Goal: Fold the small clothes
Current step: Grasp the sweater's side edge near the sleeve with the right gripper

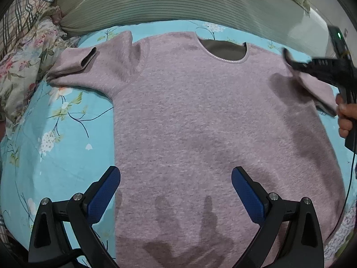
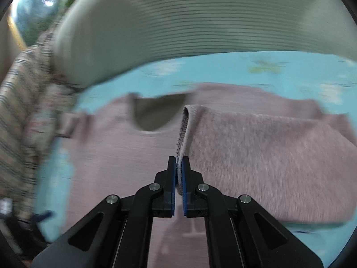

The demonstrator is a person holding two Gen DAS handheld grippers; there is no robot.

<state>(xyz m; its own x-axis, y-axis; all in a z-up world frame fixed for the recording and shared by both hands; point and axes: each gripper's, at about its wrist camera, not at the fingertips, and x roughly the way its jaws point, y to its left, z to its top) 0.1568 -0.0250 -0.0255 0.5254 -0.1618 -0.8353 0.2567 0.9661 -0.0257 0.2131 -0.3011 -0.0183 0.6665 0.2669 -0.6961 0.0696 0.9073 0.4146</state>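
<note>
A small mauve fleece sweater [image 1: 200,122] lies flat on the blue floral bedsheet [image 1: 62,156], neck hole [image 1: 225,50] toward the far side. Its left sleeve [image 1: 89,67] is folded back on itself. My left gripper [image 1: 176,178] is open and empty, hovering over the sweater's lower hem. My right gripper [image 2: 178,167] is shut on the cuff of the right sleeve [image 2: 256,156] and holds it lifted over the sweater's body. In the left wrist view the right gripper [image 1: 290,60] shows at the right, with the sleeve [image 1: 316,89] hanging from it.
A grey-green ribbed cushion [image 1: 178,2] lies along the far edge of the bed. A floral and plaid quilt [image 1: 24,51] is bunched at the left. A black cable [image 1: 350,178] hangs at the right by the holder's hand [image 1: 345,118].
</note>
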